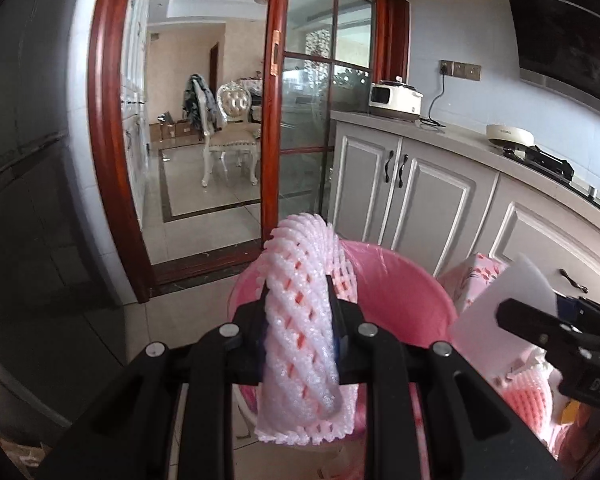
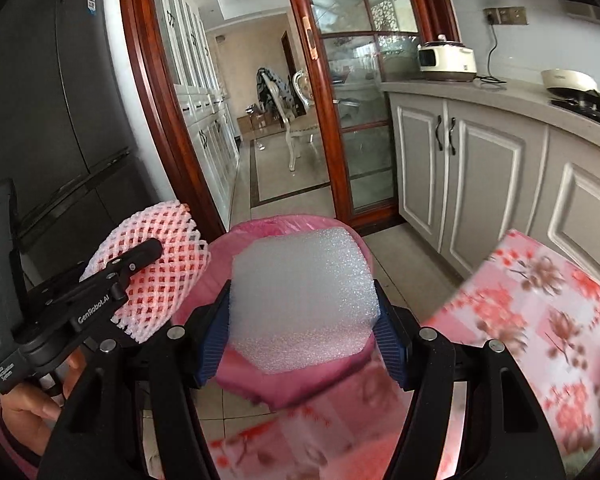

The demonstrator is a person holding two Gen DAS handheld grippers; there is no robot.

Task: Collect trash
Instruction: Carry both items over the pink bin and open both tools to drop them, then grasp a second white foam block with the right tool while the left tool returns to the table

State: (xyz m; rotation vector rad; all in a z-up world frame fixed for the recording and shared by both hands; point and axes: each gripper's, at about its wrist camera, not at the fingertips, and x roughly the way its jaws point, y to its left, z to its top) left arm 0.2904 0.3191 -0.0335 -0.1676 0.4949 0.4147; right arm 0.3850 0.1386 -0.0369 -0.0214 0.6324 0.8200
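Observation:
My left gripper (image 1: pixel 298 312) is shut on a pink foam fruit net (image 1: pixel 300 332) and holds it just above the near rim of a pink-lined trash bin (image 1: pixel 404 300). The net (image 2: pixel 160 264) and the left gripper (image 2: pixel 140 256) also show at the left of the right wrist view. My right gripper (image 2: pixel 302 312) is shut on a white foam sheet (image 2: pixel 300 300) and holds it over the same bin (image 2: pixel 296 228). In the left wrist view the right gripper (image 1: pixel 516 312) and its white sheet (image 1: pixel 500 304) sit at the right edge.
A pink floral cloth (image 2: pixel 532 320) covers a surface at the right, with another foam net (image 1: pixel 524 396) lying on it. Grey kitchen cabinets (image 2: pixel 480 176) run along the right. A dark fridge (image 2: pixel 52 120) stands at the left. A sliding glass door (image 2: pixel 356 120) lies ahead.

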